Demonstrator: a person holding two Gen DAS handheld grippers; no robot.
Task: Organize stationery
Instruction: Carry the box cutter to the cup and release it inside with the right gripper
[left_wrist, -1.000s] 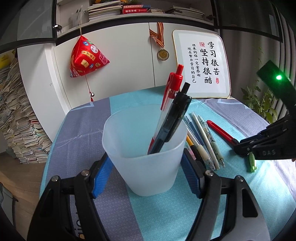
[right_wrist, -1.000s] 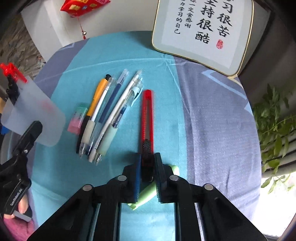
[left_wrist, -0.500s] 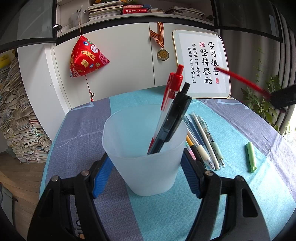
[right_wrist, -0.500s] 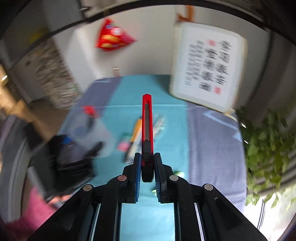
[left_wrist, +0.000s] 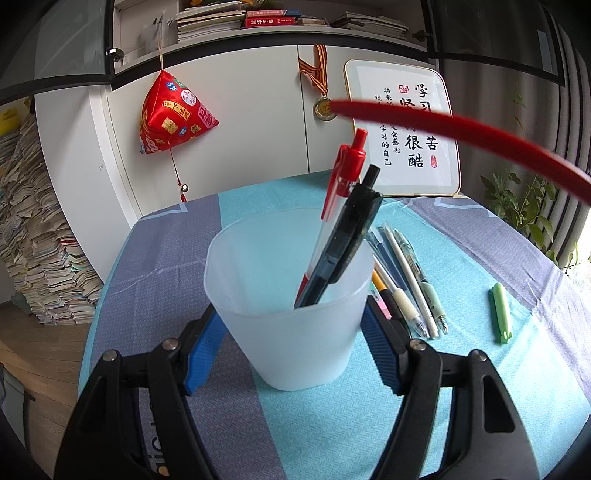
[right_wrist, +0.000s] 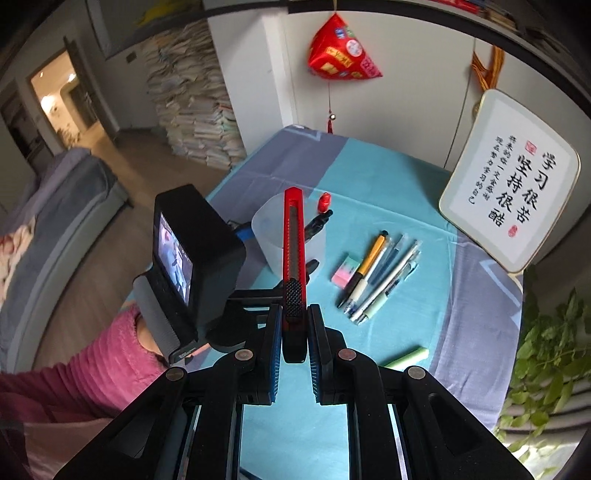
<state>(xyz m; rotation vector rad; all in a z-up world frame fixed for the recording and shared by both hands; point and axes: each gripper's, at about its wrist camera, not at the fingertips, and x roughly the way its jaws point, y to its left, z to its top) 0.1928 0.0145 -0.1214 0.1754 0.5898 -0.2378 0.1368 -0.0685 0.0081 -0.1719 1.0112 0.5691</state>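
left tongs (left_wrist: 291, 332) clamped one cup (left_wrist: 291, 317) with two pens (left_wrist: 340, 240) | right tongs (right_wrist: 291, 325) clamped one red cutter (right_wrist: 293, 254) | four pens (right_wrist: 380, 273), lower right of tabletop (right_wrist: 406, 199)

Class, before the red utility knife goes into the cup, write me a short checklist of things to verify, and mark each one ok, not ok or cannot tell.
1. Right gripper clamped on the utility knife: ok.
2. Left gripper clamped on the cup: ok.
3. Cup upright on the table: ok.
4. Room in the cup beside the red pen and black pen: ok.
5. Knife blade retracted: cannot tell.
6. Knife tip right above the cup mouth: cannot tell.
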